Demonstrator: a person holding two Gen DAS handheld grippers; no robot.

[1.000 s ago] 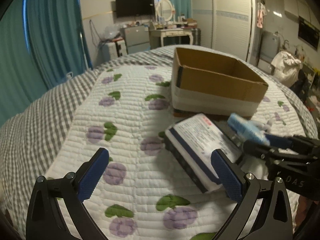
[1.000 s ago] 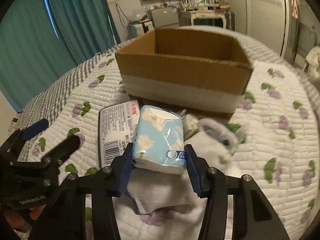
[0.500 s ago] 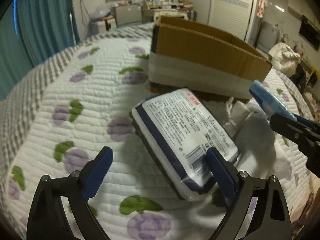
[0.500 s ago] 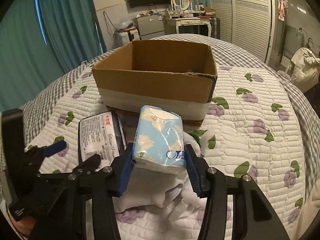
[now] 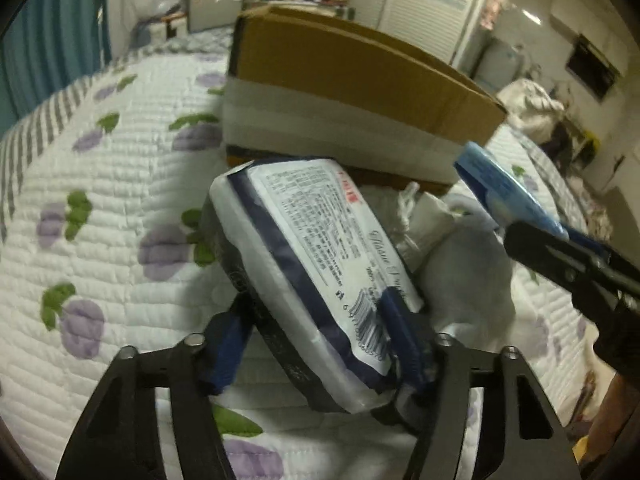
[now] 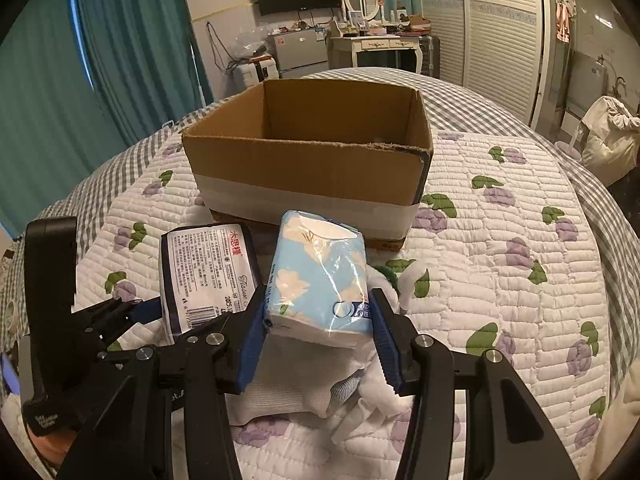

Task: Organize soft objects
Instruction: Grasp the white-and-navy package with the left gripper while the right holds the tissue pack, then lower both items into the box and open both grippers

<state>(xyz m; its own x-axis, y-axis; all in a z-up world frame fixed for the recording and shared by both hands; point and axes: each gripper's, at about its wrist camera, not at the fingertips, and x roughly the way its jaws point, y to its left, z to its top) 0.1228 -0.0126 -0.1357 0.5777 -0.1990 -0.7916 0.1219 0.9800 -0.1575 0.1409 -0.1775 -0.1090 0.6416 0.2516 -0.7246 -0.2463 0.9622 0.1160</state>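
My left gripper (image 5: 320,328) is shut on a white tissue pack with a dark blue border (image 5: 312,248), holding it tilted just above the quilt; the pack also shows in the right wrist view (image 6: 204,276). My right gripper (image 6: 318,320) is shut on a light blue flowered tissue pack (image 6: 320,272), seen edge-on in the left wrist view (image 5: 504,192). An open cardboard box (image 6: 312,160) stands on the bed behind both packs; it also shows in the left wrist view (image 5: 352,92). White cloth items (image 6: 296,384) lie under the right gripper.
The bed is covered by a white quilt with purple flowers (image 6: 500,248) over grey checked bedding. Teal curtains (image 6: 100,60), a dresser with a mirror (image 6: 372,40) and a white wardrobe (image 6: 500,32) stand beyond the bed.
My left gripper moved forward and closed on the white tissue pack, lifting its near end. My right gripper rose and pulled back a little with the blue pack still in it.
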